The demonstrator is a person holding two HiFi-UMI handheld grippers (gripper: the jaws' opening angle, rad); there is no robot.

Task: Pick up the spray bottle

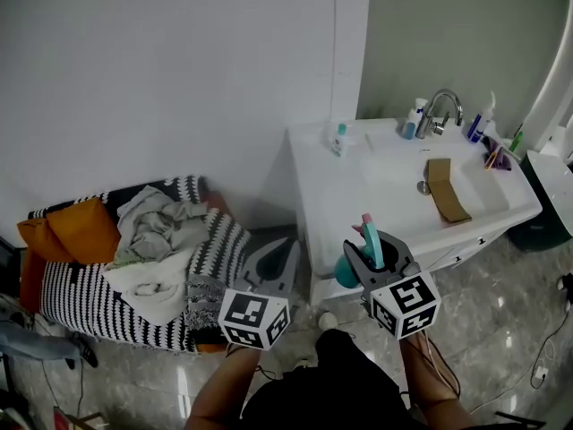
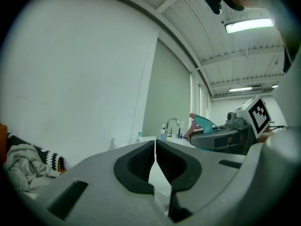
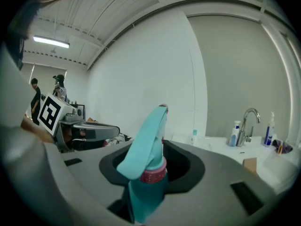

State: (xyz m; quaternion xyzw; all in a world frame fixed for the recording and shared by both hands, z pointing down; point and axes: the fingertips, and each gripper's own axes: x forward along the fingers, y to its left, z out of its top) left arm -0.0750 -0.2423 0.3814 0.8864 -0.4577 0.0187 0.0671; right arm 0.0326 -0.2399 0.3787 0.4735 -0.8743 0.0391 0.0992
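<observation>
A teal spray bottle with a pink-tipped trigger head stands upright between the jaws of my right gripper, in front of the white sink cabinet. In the right gripper view the bottle fills the gap and my right gripper is shut on its neck and body. My left gripper hangs to the left of it, over the floor by the couch, holding nothing. Its pads meet at the tips in the left gripper view, where the bottle's head shows to the right.
A white sink counter carries a faucet, several small bottles and a brown cloth. A striped couch with heaped laundry and an orange cushion stands at the left. A dark bin is at the far right.
</observation>
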